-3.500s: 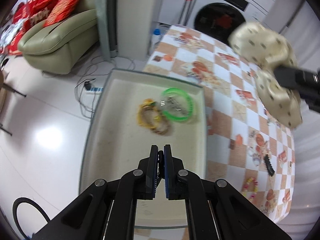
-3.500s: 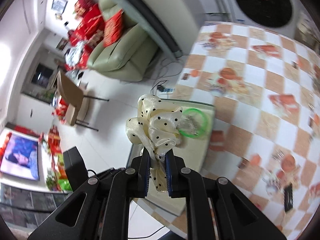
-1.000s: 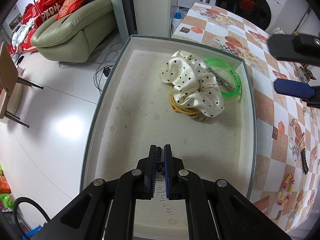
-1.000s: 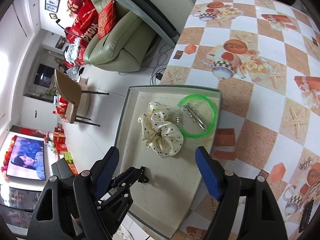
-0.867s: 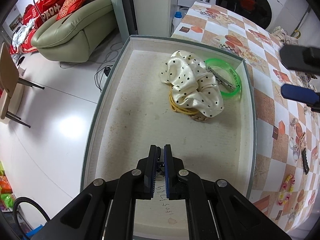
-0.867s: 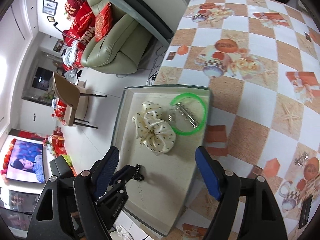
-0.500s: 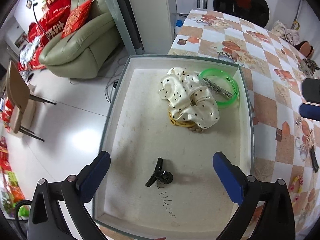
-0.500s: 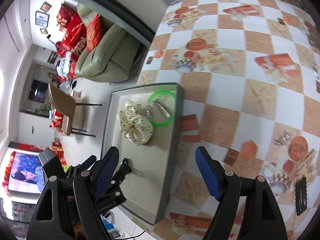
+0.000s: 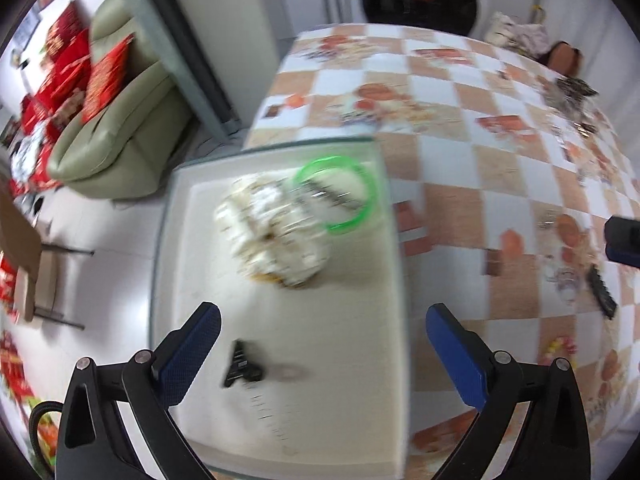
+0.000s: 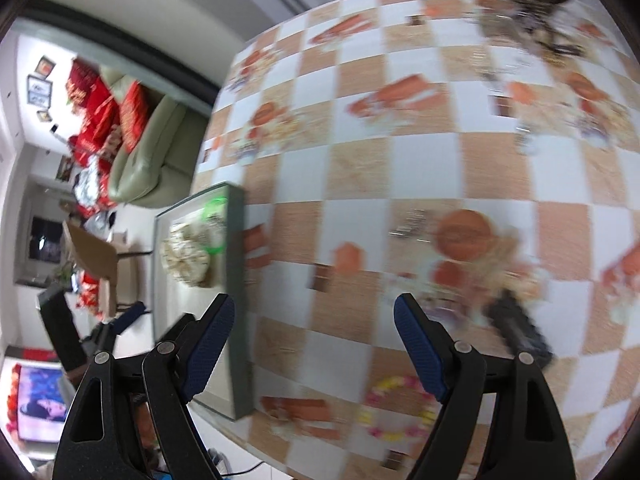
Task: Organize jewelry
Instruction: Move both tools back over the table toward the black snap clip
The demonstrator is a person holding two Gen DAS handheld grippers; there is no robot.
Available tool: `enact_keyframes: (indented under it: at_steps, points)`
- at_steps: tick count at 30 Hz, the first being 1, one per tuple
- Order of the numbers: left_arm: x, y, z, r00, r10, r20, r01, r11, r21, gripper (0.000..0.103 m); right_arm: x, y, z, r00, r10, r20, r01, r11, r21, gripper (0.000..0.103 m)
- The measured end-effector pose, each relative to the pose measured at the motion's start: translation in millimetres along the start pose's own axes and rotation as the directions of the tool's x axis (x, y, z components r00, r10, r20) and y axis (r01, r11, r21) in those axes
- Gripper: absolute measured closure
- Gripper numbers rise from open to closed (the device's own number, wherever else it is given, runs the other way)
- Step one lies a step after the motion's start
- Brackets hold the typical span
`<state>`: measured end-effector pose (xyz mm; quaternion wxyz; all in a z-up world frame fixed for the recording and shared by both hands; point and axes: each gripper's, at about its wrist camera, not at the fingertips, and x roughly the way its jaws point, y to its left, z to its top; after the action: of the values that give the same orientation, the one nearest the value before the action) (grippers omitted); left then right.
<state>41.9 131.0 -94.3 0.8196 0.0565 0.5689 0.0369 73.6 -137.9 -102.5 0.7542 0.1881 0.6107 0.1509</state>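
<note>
Black hair clip (image 9: 240,366) lay in the tray (image 9: 394,264); both tools, left tool (image 9: 322,354) and right tool (image 10: 314,346), gaped wide and empty. Blurred, hurried reaching could knock loose jewelry off the surface (image 10: 420,168).

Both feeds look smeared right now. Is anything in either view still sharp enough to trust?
Left wrist view: motion blur smears the scrunchie and green bangle; the left gripper is crisp, and the black clip is only readable. Right wrist view: the tablecloth streaks, the flower bracelet is soft; only the right gripper stays sharp.
</note>
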Motion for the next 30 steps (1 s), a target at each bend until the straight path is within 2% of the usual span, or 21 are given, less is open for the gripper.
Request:
enact_keyframes:
  at_steps: [9, 15, 21, 30]
  points:
    - [-3.3, -75.1, 12.5, 0.995, -0.102, -0.010, 0.103, 0.986, 0.132, 0.000, -33.4, -70.7, -24.2, 0.990, -0.144, 0.014, 0.143, 0.988, 0.059, 0.019]
    - [9.6, -120.1, 20.3, 0.991, -0.131, -0.019, 0.131, 0.961, 0.245, 0.000, -35.9, -95.7, -38.1, 0.963, -0.268, 0.010, 0.268, 0.963, 0.003, 0.019]
    - [24.6, -153.4, 33.4, 0.989, -0.144, -0.018, 0.142, 0.936, 0.321, 0.000, -26.4, -106.9, -45.5, 0.951, -0.310, -0.003, 0.309, 0.949, -0.065, 0.019]
    - [44.7, -191.7, 53.4, 0.984, -0.175, -0.017, 0.168, 0.911, 0.378, 0.000, -10.6, -104.3, -49.6, 0.934, -0.356, 0.004, 0.352, 0.922, -0.159, 0.019]
